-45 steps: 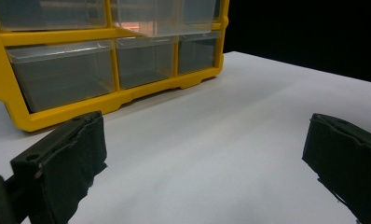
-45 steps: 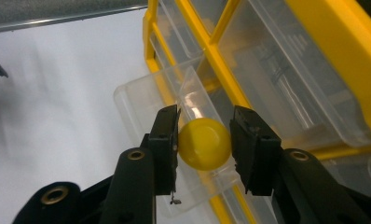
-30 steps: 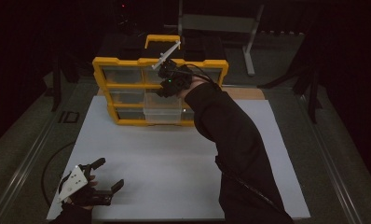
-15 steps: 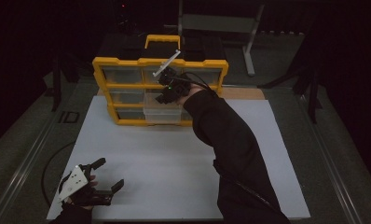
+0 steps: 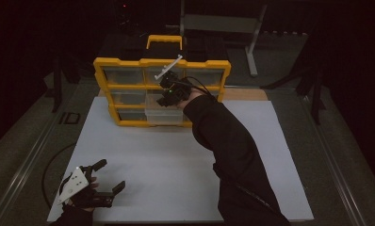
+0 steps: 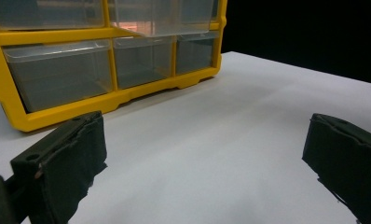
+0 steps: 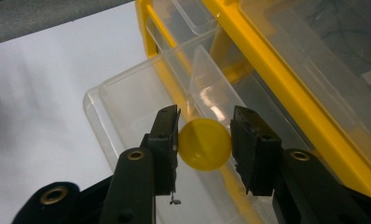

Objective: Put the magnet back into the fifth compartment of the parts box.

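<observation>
Yellow ball (image 7: 204, 144) sits pinched between your right gripper (image 7: 203, 140) fingers, above the pulled-out clear drawer (image 7: 141, 100) of the yellow organizer (image 5: 129, 63) at the counter's far edge. Next, lower and release. Your left gripper (image 5: 104, 176) rests open at the near-left corner.

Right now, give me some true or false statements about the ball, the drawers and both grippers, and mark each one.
1. The right gripper holds a yellow ball over an open clear drawer. True.
2. The left gripper is shut on a drawer. False: it is open, near the table's front edge.
3. The organiser has a yellow frame. True.
4. The ball lies on the drawer's floor. False: it sits between the jaws.
</observation>
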`<state>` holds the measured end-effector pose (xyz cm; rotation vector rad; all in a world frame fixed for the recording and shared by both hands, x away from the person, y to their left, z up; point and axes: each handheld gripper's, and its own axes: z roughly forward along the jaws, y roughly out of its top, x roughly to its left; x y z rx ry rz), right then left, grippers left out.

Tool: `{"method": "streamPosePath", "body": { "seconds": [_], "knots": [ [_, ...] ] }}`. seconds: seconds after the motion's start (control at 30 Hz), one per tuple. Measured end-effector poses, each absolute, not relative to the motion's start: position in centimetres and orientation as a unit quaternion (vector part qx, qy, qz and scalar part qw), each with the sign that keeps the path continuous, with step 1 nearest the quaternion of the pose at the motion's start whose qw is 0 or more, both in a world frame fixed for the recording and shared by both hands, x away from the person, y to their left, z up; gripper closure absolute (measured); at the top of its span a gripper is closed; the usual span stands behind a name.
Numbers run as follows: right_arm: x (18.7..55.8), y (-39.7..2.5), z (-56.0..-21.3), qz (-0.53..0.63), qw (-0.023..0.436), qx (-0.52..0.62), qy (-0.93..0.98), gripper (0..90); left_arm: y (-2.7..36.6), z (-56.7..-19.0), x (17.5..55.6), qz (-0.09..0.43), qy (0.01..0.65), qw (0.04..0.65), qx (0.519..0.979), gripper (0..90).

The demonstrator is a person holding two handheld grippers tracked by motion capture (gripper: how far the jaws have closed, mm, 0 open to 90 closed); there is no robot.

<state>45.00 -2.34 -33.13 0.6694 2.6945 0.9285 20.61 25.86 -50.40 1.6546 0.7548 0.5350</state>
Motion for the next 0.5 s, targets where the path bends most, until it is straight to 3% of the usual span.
{"method": "streamPosePath", "body": {
  "seconds": [0.5],
  "knots": [
    [44.84,-2.12,-33.11,0.318,0.111,0.238,0.911,62.0,25.89,-50.41,20.63,0.226,0.325,0.584,0.709,0.2]
  ]
}}
